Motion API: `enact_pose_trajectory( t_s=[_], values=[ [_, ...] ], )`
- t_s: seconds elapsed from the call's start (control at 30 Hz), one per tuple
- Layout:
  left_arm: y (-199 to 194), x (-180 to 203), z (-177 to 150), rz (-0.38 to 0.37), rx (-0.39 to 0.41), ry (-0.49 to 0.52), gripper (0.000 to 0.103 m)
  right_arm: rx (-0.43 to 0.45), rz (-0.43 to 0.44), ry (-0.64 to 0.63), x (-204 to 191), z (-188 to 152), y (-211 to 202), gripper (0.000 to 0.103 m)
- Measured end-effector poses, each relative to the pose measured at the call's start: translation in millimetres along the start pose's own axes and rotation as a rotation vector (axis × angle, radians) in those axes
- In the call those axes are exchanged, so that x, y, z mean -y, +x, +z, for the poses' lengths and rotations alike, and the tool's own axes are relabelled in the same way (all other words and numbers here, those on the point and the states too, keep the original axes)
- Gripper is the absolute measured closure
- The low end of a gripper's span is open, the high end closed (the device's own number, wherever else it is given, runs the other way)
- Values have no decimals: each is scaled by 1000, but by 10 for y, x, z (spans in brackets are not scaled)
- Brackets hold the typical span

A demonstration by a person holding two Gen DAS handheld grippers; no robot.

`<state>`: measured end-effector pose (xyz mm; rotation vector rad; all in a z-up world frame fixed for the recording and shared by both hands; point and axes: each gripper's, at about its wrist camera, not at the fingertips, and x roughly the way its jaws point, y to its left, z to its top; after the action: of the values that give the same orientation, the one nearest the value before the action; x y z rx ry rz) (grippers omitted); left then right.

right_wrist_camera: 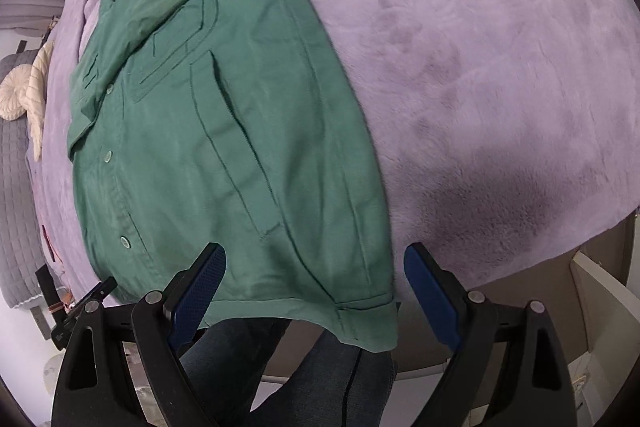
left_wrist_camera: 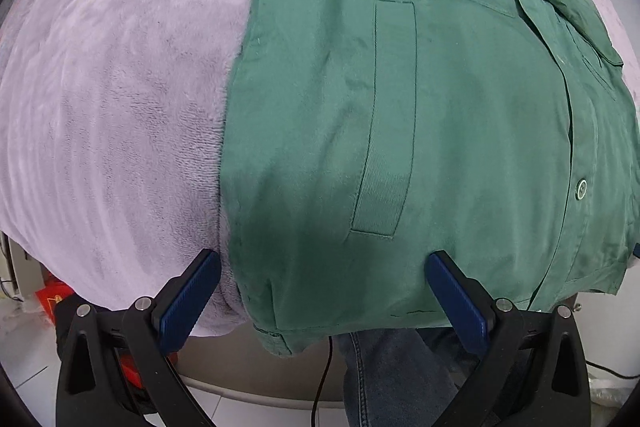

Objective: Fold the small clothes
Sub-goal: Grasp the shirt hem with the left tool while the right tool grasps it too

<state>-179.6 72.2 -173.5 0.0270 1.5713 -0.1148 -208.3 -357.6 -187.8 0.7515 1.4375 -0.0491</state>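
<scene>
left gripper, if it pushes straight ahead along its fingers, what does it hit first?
Most likely the green jacket: the open left gripper straddles its near left hem corner, which overhangs the edge. One finger sits over the purple blanket. Height above the cloth is unclear.

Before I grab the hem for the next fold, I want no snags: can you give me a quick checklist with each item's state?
1. Left gripper open, holding nothing: ok.
2. Right gripper open, holding nothing: ok.
3. Green shirt lying flat on the purple blanket, sides already folded in: ok.
4. Hem corners lined up with the grippers: ok; each gripper straddles its own corner, and the hem hangs over the table edge.
5. Sleeve tucked neatly on top: cannot tell; it lies across the chest, slightly bunched.
6. Blanket beyond the collar free for the fold: cannot tell.
</scene>
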Motion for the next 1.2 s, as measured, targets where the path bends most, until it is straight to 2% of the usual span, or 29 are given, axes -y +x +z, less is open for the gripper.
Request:
enact_pose_trajectory(
  t_s=[0.33, 0.43, 0.47, 0.5, 0.57, 0.6, 0.63, 0.67, 0.7, 0.77, 0.8, 0.87, 0.93, 1.0, 1.1, 1.2],
  values=[
    [99, 171, -18, -27, -17, 55, 0, -92, 65, -21, 70, -47, 356, 10],
    [125, 240, -55, -30, -15, 73, 0, -102, 104, -47, -8, -76, 380, 10],
    [125, 250, -82, -35, -14, 80, 3, -106, 124, -53, -18, -81, 384, 10],
    [117, 272, -93, -39, -11, 89, 18, -113, 162, -52, -36, -84, 381, 10],
    [81, 292, -101, -14, -11, 108, 36, -119, 229, -38, -39, -83, 367, 10],
    [56, 269, -66, -19, -13, 110, 53, -118, 239, -30, -35, -82, 359, 10],
    [17, 243, -50, -18, -11, 109, 64, -117, 252, -15, -21, -83, 352, 10],
    [-28, 197, -35, -38, -14, 101, 82, -113, 271, -2, -12, -84, 334, 21],
    [-70, 132, -16, -81, -16, 84, 90, -110, 285, 3, -11, -97, 319, 50],
    [-174, 12, 34, -163, -20, 37, 91, -123, 335, 27, 11, -100, 287, 81],
    [-231, -29, 62, -191, -15, 23, 95, -125, 361, 33, 5, -97, 259, 81],
    [-371, -113, 152, -264, -3, -8, 95, -115, 418, 38, -56, -77, 167, 84],
    [-499, -152, 277, -323, 18, -24, 95, -87, 515, 64, -105, -21, 22, 85],
    [-617, -165, 492, -350, 46, -26, 96, -40, 594, 79, -236, 78, -135, 85],
    [-685, -113, 842, -334, 78, 10, 96, 0, 651, 103, -463, 323, -233, 85],
    [-698, -61, 1165, -244, 105, 82, 96, 16, 655, 121, -697, 566, -202, 86]
  ],
)
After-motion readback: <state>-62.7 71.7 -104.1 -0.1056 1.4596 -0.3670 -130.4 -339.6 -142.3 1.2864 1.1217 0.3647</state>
